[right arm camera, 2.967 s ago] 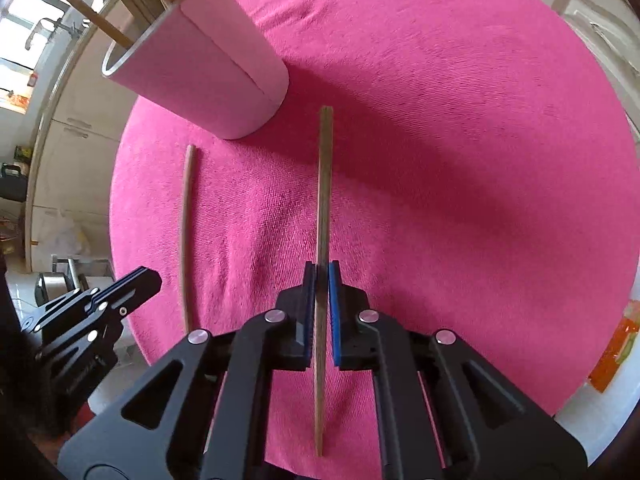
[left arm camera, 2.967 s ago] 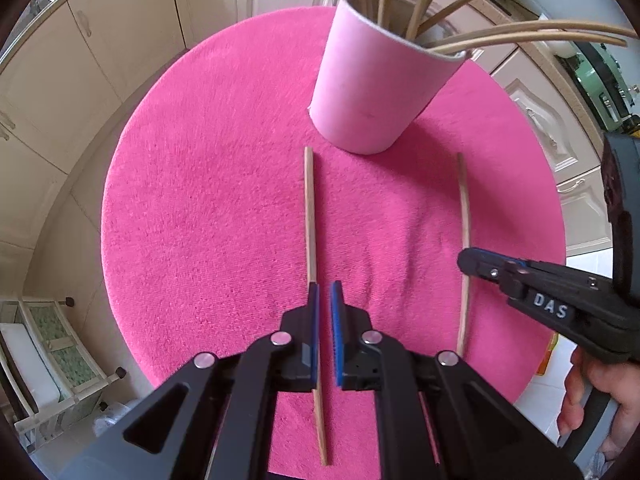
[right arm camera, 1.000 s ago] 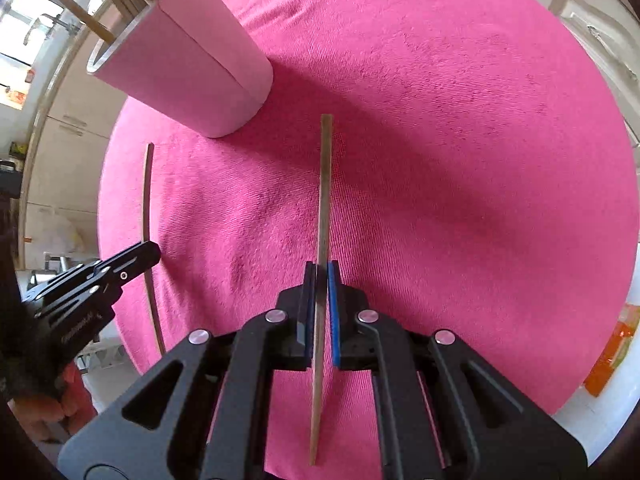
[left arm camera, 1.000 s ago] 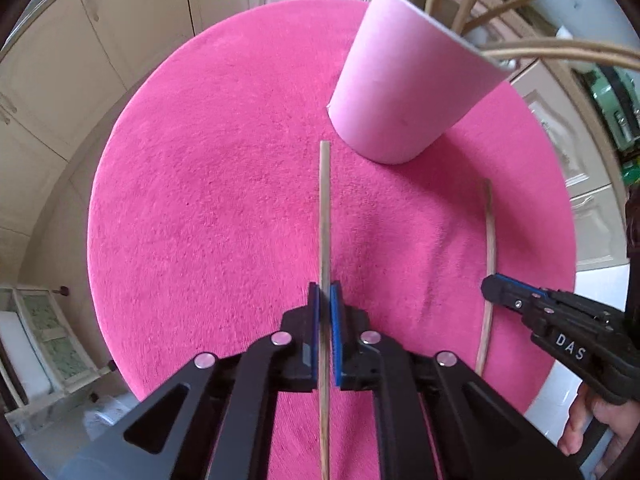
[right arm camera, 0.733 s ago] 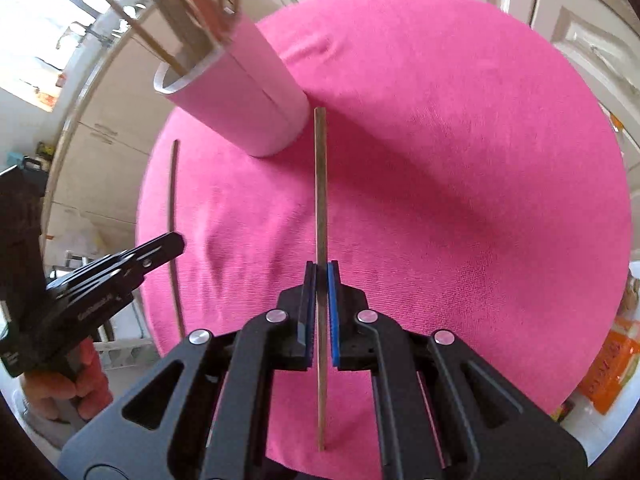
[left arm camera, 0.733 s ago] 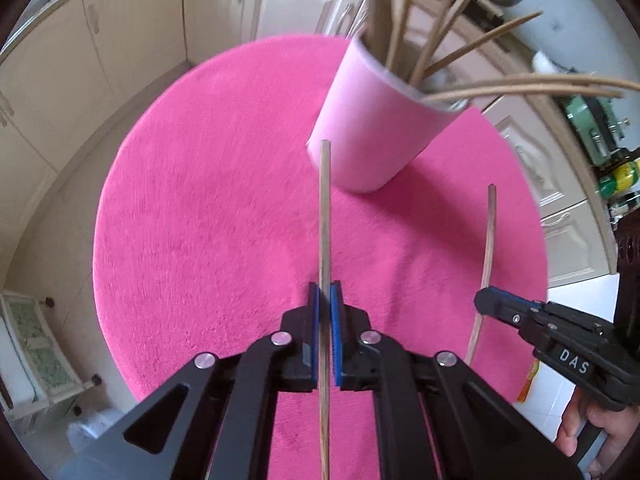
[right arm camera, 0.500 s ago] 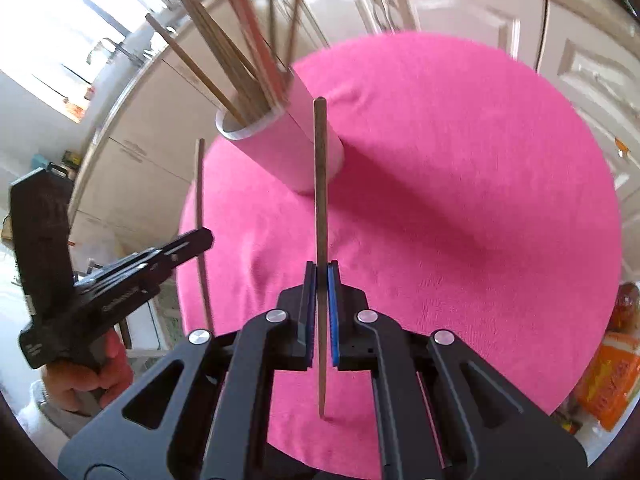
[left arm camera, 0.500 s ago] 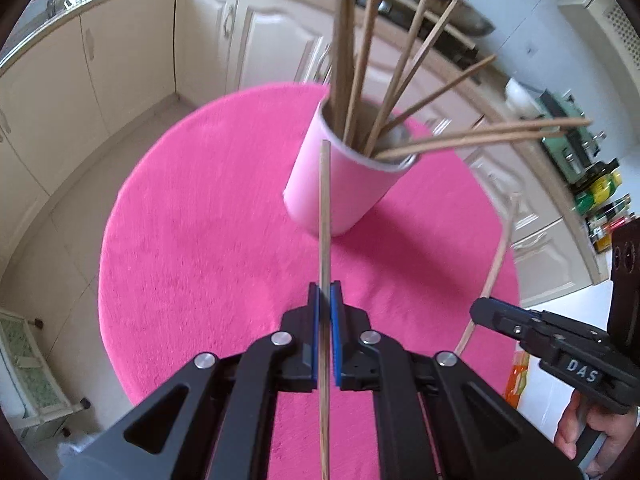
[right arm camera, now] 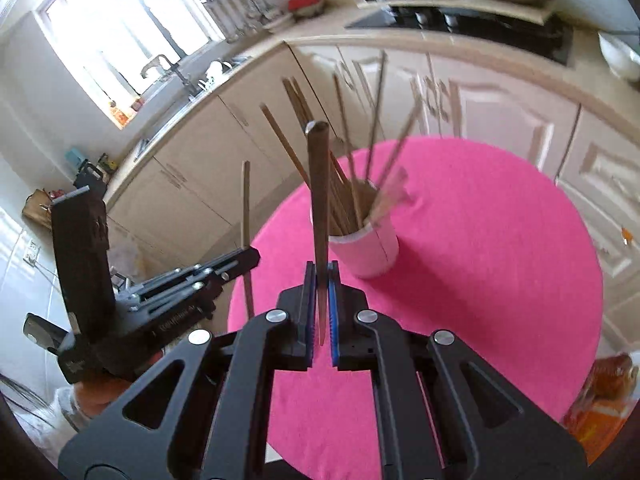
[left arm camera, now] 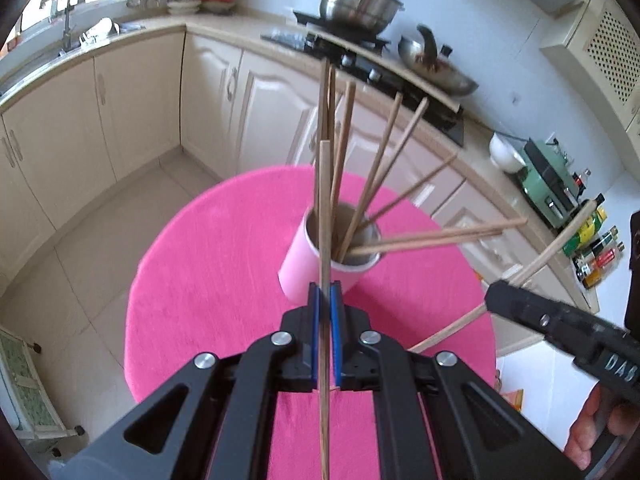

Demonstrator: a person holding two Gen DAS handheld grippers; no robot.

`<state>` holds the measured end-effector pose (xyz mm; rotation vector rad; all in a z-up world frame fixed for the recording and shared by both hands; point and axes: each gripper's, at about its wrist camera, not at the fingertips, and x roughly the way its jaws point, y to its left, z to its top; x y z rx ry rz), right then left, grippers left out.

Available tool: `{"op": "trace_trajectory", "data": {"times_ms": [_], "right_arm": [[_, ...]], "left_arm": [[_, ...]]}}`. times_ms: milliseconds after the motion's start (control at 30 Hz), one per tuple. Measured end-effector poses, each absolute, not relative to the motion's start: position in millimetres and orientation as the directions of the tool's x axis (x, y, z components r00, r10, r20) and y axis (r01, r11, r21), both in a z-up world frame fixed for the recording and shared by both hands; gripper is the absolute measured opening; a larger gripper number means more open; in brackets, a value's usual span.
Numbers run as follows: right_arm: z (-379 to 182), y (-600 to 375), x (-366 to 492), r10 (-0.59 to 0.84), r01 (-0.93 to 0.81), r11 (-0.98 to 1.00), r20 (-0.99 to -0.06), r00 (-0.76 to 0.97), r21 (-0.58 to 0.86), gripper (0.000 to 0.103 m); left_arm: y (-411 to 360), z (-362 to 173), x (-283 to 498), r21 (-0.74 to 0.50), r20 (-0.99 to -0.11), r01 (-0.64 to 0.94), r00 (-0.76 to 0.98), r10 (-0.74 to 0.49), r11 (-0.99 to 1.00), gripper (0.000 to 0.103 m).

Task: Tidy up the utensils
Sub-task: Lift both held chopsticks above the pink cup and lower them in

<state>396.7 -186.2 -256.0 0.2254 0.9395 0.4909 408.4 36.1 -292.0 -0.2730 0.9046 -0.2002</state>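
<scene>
My left gripper (left arm camera: 325, 292) is shut on a wooden chopstick (left arm camera: 324, 208) that runs straight up the left wrist view, raised above the round pink table (left arm camera: 200, 300). My right gripper (right arm camera: 320, 270) is shut on a second chopstick (right arm camera: 319, 184), also held up in the air. A pink cup (left arm camera: 310, 268) holding several chopsticks stands on the table beyond both grippers, and shows again as the cup (right arm camera: 370, 246) in the right wrist view. Each view shows the other gripper off to one side: the right gripper (left arm camera: 496, 294) with its chopstick (left arm camera: 560, 246), the left gripper (right arm camera: 252, 256) with its chopstick (right arm camera: 246, 216).
Cream kitchen cabinets (left arm camera: 140, 104) curve around behind the table. A stove with a steel pot (left arm camera: 360, 4) and a wok (left arm camera: 440, 68) sits on the counter. Bottles (left arm camera: 596, 252) stand at the right. An orange packet (right arm camera: 600, 400) lies on the floor by the table.
Both grippers have lifted their chopsticks off the pink table and tilted up, so the cup's open mouth and the kitchen counter now show.
</scene>
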Motion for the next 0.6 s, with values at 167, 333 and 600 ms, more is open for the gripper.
{"op": "trace_trajectory", "data": {"times_ms": [167, 333, 600], "right_arm": [[-225, -178, 412, 0.489, -0.347, 0.871, -0.685, 0.540, 0.349, 0.006], [-198, -174, 433, 0.462, -0.365, 0.884, -0.661, 0.592, 0.291, 0.006], [-188, -163, 455, 0.401, -0.377, 0.906, -0.677, 0.617, 0.194, 0.006]], "left_arm": [[36, -271, 419, -0.303, -0.705, 0.051, 0.660, -0.260, 0.952, 0.005], [36, -246, 433, -0.292, -0.650, 0.044, 0.724, -0.232, 0.955, 0.005], [39, -227, 448, -0.296, -0.598, 0.038, 0.772, -0.216, 0.955, 0.005]]}}
